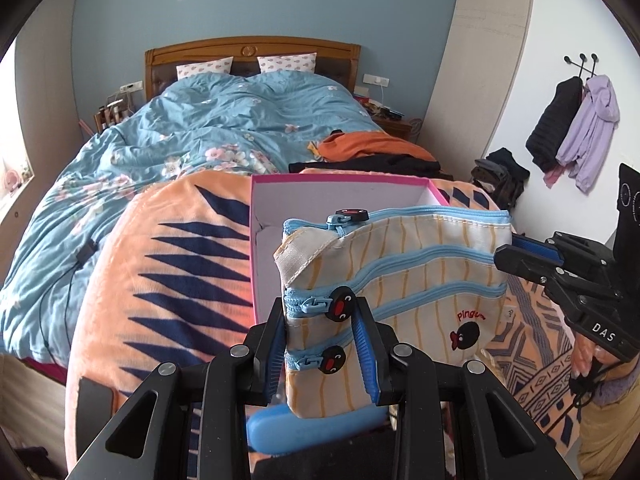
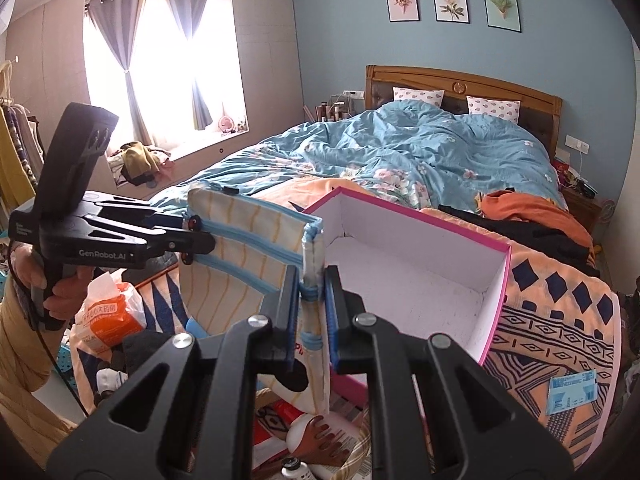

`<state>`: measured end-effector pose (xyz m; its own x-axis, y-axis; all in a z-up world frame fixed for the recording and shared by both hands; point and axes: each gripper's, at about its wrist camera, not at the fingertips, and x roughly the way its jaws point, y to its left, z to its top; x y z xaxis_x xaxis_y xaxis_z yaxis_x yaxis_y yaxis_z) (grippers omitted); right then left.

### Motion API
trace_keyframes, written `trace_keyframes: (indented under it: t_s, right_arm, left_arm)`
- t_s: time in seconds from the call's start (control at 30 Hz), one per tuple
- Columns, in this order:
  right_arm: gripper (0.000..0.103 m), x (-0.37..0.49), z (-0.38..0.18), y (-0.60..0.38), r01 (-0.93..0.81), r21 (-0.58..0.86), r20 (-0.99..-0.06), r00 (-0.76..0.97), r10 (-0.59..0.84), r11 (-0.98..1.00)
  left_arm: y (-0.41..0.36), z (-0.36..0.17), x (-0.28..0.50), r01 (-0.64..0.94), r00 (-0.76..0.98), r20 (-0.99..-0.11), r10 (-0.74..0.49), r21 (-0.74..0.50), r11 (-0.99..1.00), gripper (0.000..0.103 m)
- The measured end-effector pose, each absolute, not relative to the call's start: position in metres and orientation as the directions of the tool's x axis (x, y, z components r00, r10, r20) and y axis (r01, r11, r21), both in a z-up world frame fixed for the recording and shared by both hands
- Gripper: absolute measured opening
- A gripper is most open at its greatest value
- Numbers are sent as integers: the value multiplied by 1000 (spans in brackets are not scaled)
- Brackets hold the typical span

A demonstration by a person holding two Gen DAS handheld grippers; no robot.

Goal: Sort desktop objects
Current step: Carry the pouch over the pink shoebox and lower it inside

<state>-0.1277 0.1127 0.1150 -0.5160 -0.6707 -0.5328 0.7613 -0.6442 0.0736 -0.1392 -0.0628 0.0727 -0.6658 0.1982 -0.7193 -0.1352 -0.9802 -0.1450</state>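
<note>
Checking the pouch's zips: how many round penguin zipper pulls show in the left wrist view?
3: one at the top zip, one mid, one lower, both between the left tongs. Others may be hidden.

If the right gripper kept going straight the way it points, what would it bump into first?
Probably the pink box: beyond the right gripper, shut on the pencil case, lies the box's open white inside, though depth is hard to judge.

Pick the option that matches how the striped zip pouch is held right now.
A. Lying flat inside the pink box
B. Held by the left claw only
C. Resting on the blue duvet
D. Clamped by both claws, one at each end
D: the left claw and the right claw each pinch an end of the striped zip pouch, held up in front of the pink box.
</note>
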Motion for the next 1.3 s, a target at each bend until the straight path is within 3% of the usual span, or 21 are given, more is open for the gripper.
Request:
trace_keyframes:
  t_s: [1.3]
  right_arm:
    - [14, -202, 98, 103, 715, 160, -551, -508, -663, -681]
  left_arm:
    - [-59, 51, -225, -84, -632, -760, 150, -125, -989, 32]
